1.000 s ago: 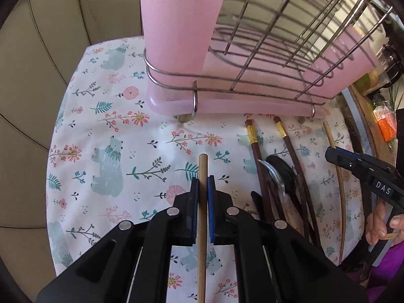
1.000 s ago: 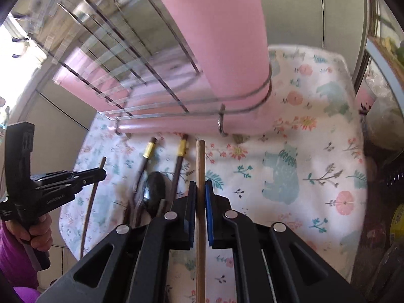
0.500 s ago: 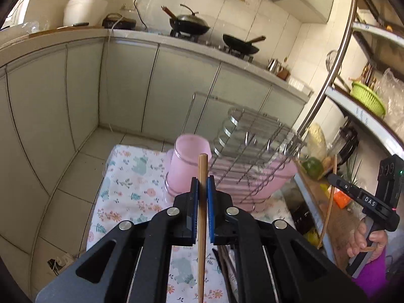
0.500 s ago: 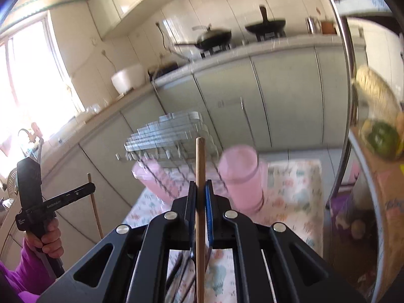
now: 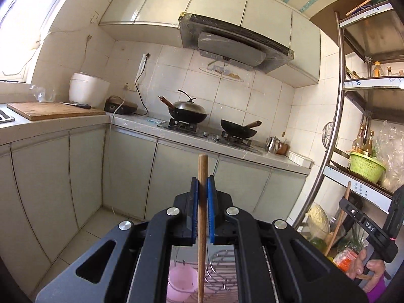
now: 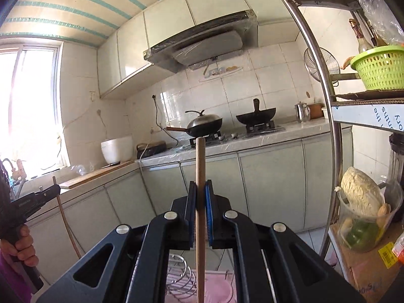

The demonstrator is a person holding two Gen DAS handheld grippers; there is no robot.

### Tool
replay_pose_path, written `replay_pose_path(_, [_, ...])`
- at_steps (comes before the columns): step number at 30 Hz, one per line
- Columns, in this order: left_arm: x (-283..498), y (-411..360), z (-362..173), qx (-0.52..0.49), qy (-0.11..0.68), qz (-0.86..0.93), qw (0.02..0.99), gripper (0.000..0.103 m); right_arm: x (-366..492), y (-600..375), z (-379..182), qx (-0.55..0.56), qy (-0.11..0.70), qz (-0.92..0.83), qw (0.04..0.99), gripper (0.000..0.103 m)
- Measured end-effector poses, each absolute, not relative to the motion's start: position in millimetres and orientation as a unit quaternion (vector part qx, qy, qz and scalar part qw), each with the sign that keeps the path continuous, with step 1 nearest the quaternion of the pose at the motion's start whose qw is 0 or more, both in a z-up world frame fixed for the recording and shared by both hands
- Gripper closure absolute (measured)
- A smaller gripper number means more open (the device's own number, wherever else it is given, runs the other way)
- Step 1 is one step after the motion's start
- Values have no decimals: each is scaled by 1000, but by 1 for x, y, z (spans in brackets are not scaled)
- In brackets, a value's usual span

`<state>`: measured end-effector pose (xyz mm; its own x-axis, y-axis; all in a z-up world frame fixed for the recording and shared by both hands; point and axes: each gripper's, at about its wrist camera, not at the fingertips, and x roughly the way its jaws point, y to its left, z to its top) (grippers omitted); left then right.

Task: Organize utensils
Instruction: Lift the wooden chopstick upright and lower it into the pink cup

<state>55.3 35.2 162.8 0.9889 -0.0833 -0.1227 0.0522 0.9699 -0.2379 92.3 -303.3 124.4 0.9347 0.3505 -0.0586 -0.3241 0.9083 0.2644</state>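
My left gripper [image 5: 202, 184] is shut on a light wooden chopstick [image 5: 202, 227] that stands upright between its blue pads. My right gripper [image 6: 200, 186] grips a second wooden chopstick [image 6: 200, 214] the same way. Both point level across the kitchen, high above the table. Below the left fingers I see the pink cup [image 5: 180, 286] and the wire rack [image 5: 222, 272]. The wire rack [image 6: 180, 275] and its pink tray [image 6: 217, 287] also show under the right fingers. In the left wrist view the right gripper [image 5: 343, 203] appears at far right, held by a hand, with its chopstick [image 5: 339, 219]. The right wrist view shows the left gripper [image 6: 56, 189] at far left.
A counter [image 5: 227, 151] with a stove, a lidded wok [image 5: 188, 112] and a pan [image 5: 238, 130] runs ahead. A metal shelf [image 5: 335, 131] with a green basket [image 5: 366, 169] stands at right. A cutting board [image 5: 50, 109] and rice cooker [image 5: 88, 89] sit at left.
Both grippers rose well above the table and tilted up from looking down at the floral cloth to looking level at the kitchen. Each kept its chopstick clamped.
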Motion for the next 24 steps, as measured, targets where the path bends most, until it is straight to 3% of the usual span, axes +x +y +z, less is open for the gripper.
replay_pose_path(11, [109,28,124,-88,29,23,995,97,151,-300,92,123,33,134,983,96])
replay_pose_path(24, [132,35,57,-90,148,2,985,97,171,-296,36,131,153,146,969,96])
